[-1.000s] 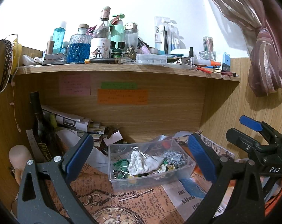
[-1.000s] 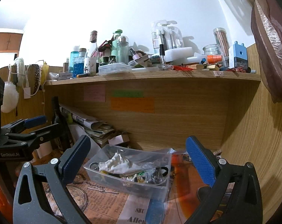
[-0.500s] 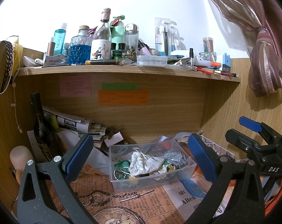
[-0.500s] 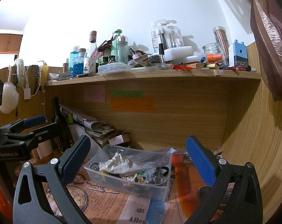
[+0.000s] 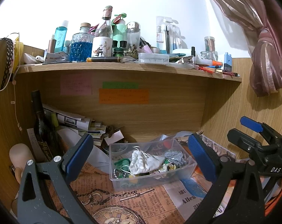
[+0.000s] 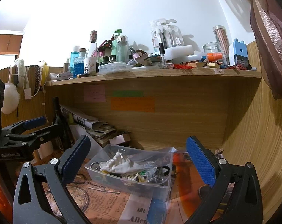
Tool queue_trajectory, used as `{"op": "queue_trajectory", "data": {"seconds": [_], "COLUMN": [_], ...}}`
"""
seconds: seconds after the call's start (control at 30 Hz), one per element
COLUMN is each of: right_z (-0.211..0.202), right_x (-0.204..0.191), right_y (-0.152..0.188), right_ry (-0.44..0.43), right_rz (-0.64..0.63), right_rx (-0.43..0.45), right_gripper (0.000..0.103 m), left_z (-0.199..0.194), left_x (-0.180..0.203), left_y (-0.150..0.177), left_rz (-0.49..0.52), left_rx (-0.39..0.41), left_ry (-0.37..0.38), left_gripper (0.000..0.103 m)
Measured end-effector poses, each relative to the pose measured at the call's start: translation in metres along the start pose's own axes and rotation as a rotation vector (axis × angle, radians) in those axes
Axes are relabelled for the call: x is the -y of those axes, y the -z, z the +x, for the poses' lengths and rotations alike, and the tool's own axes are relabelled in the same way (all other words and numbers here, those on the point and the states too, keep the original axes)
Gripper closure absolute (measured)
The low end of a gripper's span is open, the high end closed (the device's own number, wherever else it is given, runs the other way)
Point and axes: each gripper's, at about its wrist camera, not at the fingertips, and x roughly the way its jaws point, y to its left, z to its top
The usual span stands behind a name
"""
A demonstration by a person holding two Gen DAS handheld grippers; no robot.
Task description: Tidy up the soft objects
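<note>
Both the left gripper point(image 5: 141, 155) and the right gripper point(image 6: 138, 154) hovered with fingers wide and empty before the clear box point(image 5: 187, 169) on the table. The white cloth point(image 5: 144, 162) lay inside; reaching it cleanly likely meant descending straight, clear of the box wall.

Your left wrist camera looks forward between its spread fingers point(image 5: 79, 156), level and near, at the clear plastic box point(image 5: 150, 179) framed between the pads, with the wooden shelf point(image 5: 122, 66) above. Your right wrist camera faces the same way from further right, the box point(image 6: 129, 183) again between its fingers point(image 6: 200, 160). Both views share box, shelf and sticky notes point(image 5: 123, 96), and each catches the other gripper at its edge.
</note>
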Motion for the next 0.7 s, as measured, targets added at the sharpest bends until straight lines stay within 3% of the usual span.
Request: {"op": "queue_trajectory", "data": {"seconds": [0.7], "right_z": [0.0039], "right_x": [-0.0009], "right_y": [0.0029], "right_ry": [0.0], "right_rz": [0.004], "right_rx": [-0.013], "right_gripper": [0.0], "left_z": [0.0026], "left_x": [0.0085], "left_y": [0.0024], "left_rz": [0.011], "left_rx": [-0.008], "left_ry": [0.015], "left_gripper": [0.0]}}
